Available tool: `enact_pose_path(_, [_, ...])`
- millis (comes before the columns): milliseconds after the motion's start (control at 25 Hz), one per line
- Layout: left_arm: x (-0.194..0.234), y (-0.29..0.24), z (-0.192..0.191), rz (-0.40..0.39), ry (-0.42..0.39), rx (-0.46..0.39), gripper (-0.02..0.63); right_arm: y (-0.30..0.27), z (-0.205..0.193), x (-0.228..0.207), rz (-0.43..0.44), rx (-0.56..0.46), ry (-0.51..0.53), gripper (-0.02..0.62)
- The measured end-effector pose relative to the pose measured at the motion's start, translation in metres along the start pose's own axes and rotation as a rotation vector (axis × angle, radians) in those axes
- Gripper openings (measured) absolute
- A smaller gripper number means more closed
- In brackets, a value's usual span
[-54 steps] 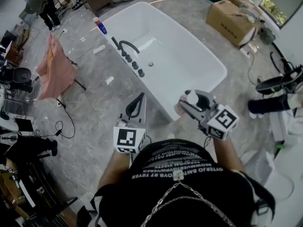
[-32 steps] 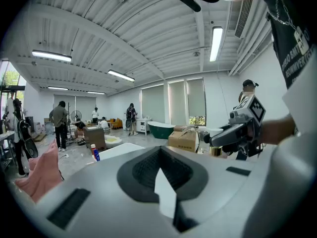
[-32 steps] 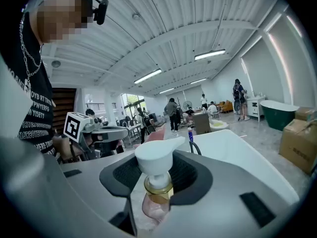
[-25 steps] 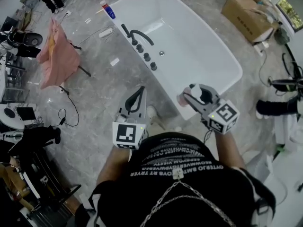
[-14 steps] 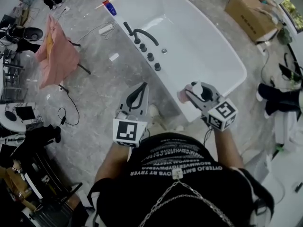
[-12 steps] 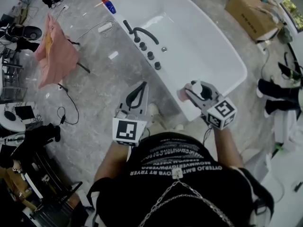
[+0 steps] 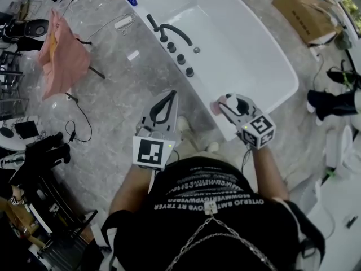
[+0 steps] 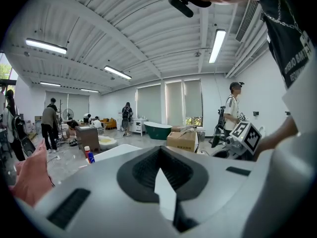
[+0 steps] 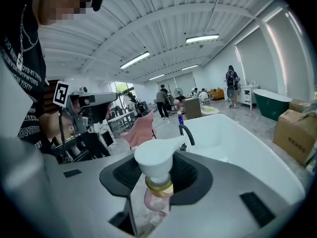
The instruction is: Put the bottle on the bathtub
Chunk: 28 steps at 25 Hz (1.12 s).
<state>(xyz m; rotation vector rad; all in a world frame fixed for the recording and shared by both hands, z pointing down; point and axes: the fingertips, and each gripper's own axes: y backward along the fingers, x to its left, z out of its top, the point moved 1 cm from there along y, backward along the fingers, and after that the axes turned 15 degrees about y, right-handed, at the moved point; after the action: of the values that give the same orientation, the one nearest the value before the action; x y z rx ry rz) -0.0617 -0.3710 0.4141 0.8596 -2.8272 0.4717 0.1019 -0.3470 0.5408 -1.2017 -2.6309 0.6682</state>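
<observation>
Head view: clamped bottle upright in right gripper beside bathtub near corner, seemingly for setting on its rim; held left gripper closed, empty, clear alongside.

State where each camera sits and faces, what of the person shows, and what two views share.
Head view: on the head, facing down at the bathtub; shirt, forearms, left hand-held gripper, right hand-held gripper show.
Left gripper view: rides the left hand-held gripper, along shut jaws into the hall; shirt shows.
Right gripper view: rides the right hand-held gripper, along jaws gripping the bottle; torso shows.
Shared: both gripper views show the bathtub.
</observation>
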Motion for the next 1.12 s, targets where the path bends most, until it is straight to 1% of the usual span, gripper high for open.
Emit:
enact_pose_path(240, [0.003,-0.006,-0.007,-0.017,0.004,0.012,0.002,-0.023,-0.027,-0.006,-0.007,0.012,-0.057,0.149])
enact_pose_path(560, [0.013,-0.005,-0.014,0.009,0.029,0.029,0.002,-0.05,-0.062,-0.019,-0.02,0.07,-0.061,0.149])
enact_pose_path(800, [0.022,-0.006,-0.02,0.022,0.045,0.045,0.002,-0.075,-0.089,-0.026,-0.009,0.131,-0.063,0.15])
enact_pose_path(1120, [0.024,-0.007,-0.028,0.018,0.051,0.06,0.002,-0.095,-0.121,-0.028,-0.006,0.196,-0.073,0.15])
